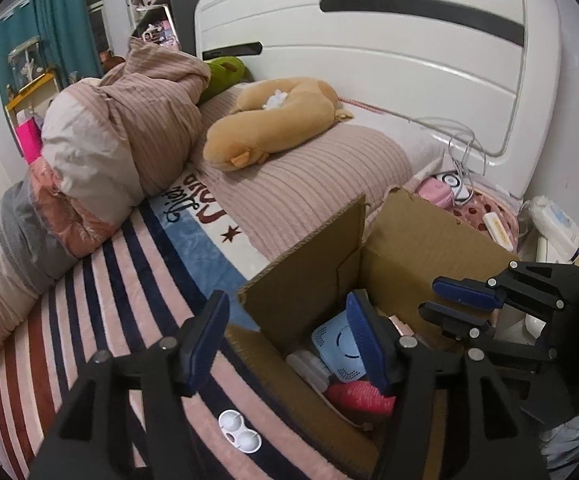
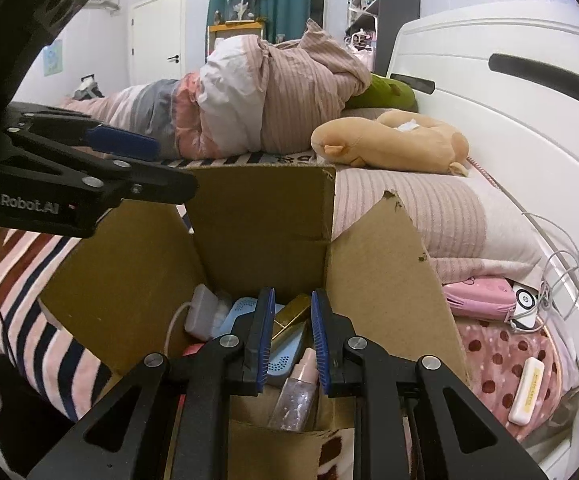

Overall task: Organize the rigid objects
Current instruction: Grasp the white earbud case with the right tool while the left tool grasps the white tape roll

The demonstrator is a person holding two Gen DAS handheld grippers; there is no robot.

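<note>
An open cardboard box (image 1: 417,240) (image 2: 257,216) stands on the bed. Inside lie a light blue device (image 1: 337,348) (image 2: 285,356), a gold box (image 2: 293,316), a white charger (image 2: 205,312), a clear pink bottle (image 2: 297,392) and a red item (image 1: 357,396). My right gripper (image 2: 289,336) hovers over the box, open by a narrow gap and empty; it also shows in the left wrist view (image 1: 453,300). My left gripper (image 1: 285,344) is open wide and empty at the box's left wall; it also shows in the right wrist view (image 2: 161,160). A white contact lens case (image 1: 239,432) lies on the striped blanket below it.
A tan plush toy (image 1: 273,120) and bunched quilt (image 1: 117,120) lie on the bed. A pink case (image 2: 481,298), a white device with cable (image 2: 525,308) and a cream bar (image 2: 527,390) lie to the right of the box by the white headboard (image 1: 389,52).
</note>
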